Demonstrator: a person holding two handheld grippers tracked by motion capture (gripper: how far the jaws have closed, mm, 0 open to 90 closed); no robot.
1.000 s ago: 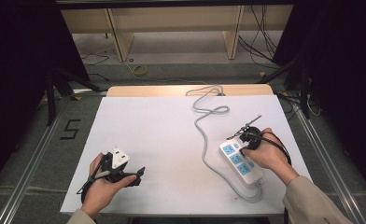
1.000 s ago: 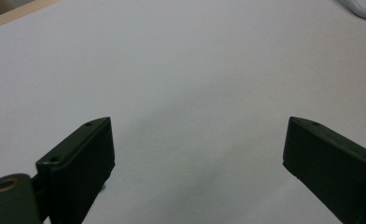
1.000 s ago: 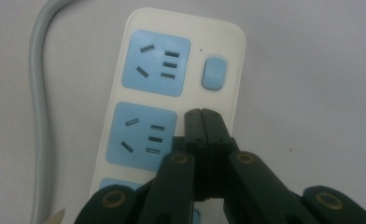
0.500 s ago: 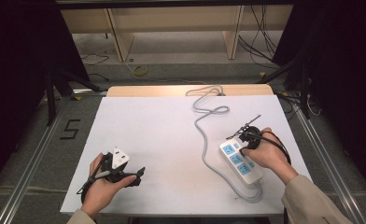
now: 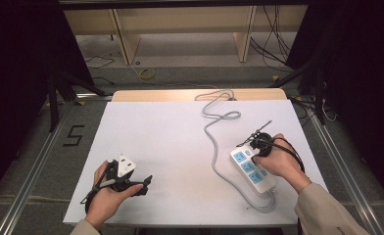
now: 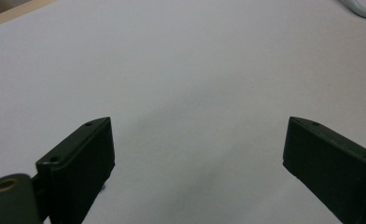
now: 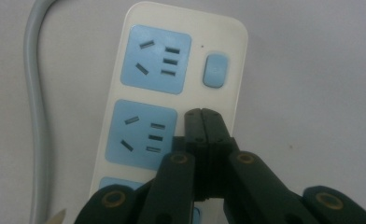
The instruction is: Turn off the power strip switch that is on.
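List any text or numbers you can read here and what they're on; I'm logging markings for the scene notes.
"5": a dark numeral on the floor left of the table.
The power strip has no readable print: its blue socket panels and blue switch bear no letters.
Nothing else carries text.

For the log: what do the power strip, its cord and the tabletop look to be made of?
Power strip: apparently hard plastic, smooth white shell with matte blue socket faces and a blue switch. Cord: grey, probably rubber or PVC sheathing, since it lies in soft curves. Tabletop: matte white sheet, material unclear; a light wood edge shows at the far side.
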